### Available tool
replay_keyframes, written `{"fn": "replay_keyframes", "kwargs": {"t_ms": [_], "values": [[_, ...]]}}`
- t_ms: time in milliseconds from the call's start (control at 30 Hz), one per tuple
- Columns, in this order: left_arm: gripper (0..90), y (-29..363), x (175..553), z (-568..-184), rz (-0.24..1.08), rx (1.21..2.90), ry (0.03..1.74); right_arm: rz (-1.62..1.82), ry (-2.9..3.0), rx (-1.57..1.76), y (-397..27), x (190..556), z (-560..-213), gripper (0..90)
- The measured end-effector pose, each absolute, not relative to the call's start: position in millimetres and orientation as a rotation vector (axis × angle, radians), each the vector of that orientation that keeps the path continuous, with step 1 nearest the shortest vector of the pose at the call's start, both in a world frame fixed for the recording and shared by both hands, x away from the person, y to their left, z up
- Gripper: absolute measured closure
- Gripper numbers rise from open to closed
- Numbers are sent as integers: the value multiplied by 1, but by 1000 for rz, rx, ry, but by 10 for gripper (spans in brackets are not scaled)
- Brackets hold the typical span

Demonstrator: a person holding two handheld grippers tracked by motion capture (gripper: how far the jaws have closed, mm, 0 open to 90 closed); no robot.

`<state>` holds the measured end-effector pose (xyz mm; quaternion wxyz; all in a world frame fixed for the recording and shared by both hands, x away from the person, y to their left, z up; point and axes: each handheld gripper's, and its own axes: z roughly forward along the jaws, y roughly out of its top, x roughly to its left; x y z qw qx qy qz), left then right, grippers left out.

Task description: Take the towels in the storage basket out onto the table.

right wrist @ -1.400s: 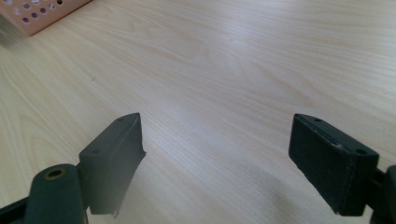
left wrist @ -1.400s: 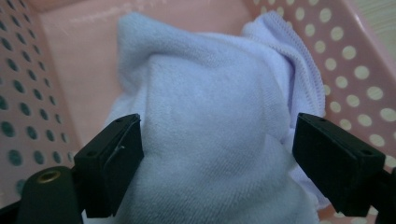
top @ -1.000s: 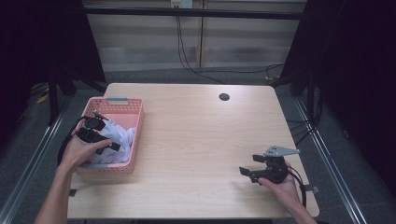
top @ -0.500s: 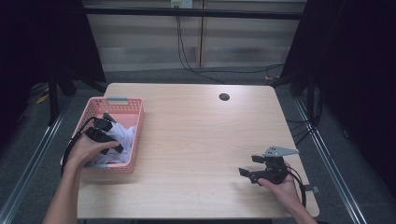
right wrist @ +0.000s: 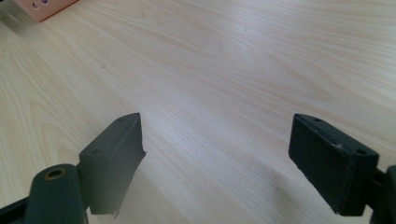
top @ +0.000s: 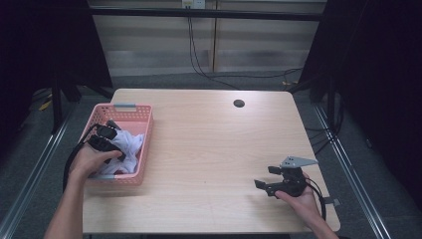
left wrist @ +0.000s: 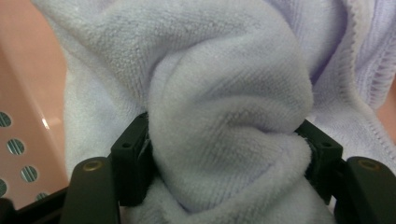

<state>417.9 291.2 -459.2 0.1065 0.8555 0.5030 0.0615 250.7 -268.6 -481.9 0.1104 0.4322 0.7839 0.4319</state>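
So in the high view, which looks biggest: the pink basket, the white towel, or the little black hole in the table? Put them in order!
Largest to smallest, as they look in the high view:
1. Pink basket
2. White towel, bunched inside the basket and partly hidden by the left gripper
3. Black hole in the table, farthest from the camera, yet clearly the smallest

Right of the pink basket (top: 142, 149) I see bare table (top: 209, 149); only its walls hem my left gripper (top: 107, 137) in.

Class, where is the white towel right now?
The towel lies in the pink basket at the table's left in the high view, bunched between the left claw.
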Motion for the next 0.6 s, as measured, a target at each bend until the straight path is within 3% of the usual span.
{"fn": "replay_keyframes", "kwargs": {"t_ms": [133,600], "values": [[382,290,420,-458,188,2514,1506,1258,2307,1274,-267,251,-482,181],[406,293,420,-456,183,2503,1500,1252,2308,1288,-268,252,-482,181]]}}
